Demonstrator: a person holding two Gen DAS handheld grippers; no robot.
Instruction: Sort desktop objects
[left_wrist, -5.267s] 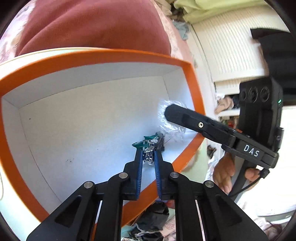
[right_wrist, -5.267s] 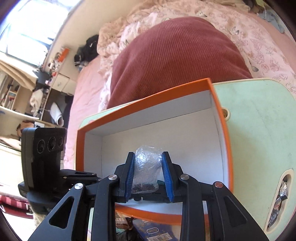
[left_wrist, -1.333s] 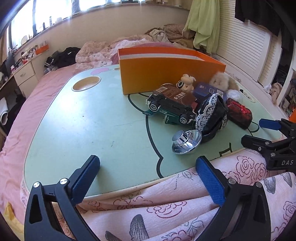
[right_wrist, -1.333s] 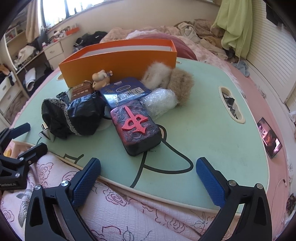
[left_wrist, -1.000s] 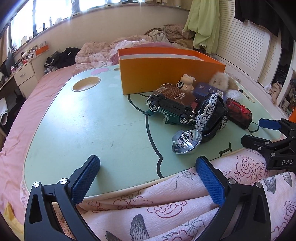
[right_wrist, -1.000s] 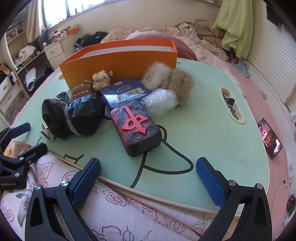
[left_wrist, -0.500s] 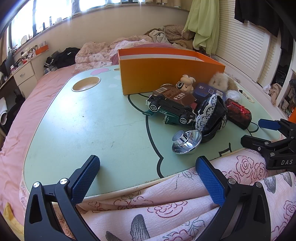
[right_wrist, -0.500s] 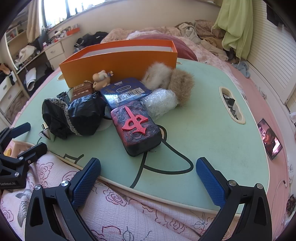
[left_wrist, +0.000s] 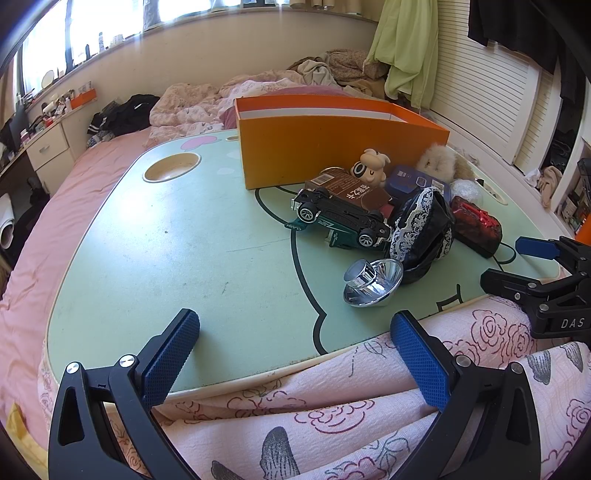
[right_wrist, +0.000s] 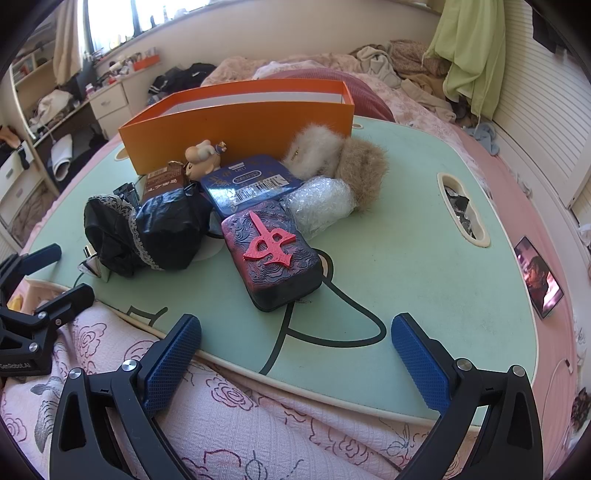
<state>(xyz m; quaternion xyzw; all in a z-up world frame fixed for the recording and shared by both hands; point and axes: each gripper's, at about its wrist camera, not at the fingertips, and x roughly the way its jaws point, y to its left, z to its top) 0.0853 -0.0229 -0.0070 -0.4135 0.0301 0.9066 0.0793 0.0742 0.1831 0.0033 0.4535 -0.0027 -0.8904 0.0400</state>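
A: Centre of both views: the objects to be sorted lie heaped on the counter (left_wrist: 192, 236) in front of the orange box (left_wrist: 332, 147). We count a toy car (left_wrist: 341, 219), a silver reflector cup (left_wrist: 373, 282), a black lace-trimmed pouch (right_wrist: 147, 230), a red-and-black case (right_wrist: 273, 254), a blue tin (right_wrist: 251, 182), a bubble-wrap bundle (right_wrist: 319, 205), a fur puff (right_wrist: 336, 155), a brown packet (left_wrist: 351, 188) and a small figurine (right_wrist: 203, 157).

B: What has changed?

A: Some seconds ago both tongs reached into the box, the left closed on a small green item, the right on a bubble-wrap wad. Now the left tongs (left_wrist: 295, 354) and the right tongs (right_wrist: 295, 356) sit low in their frames over the flowered quilt (right_wrist: 240, 417), spread wide and holding nothing. Over the last second nothing has shifted.

B: Meaning for the task?

A: We judge one delivery finished and the next pick not yet begun; most of the heap remains outside the box.

B: And the surroundings?

A: The counter is a pale green lap table with a black line drawing, a cup recess at the upper left of the left view and a slot at the right of the right view. It stands on a pink bed; a cluttered desk, a window and a louvred wall lie beyond.
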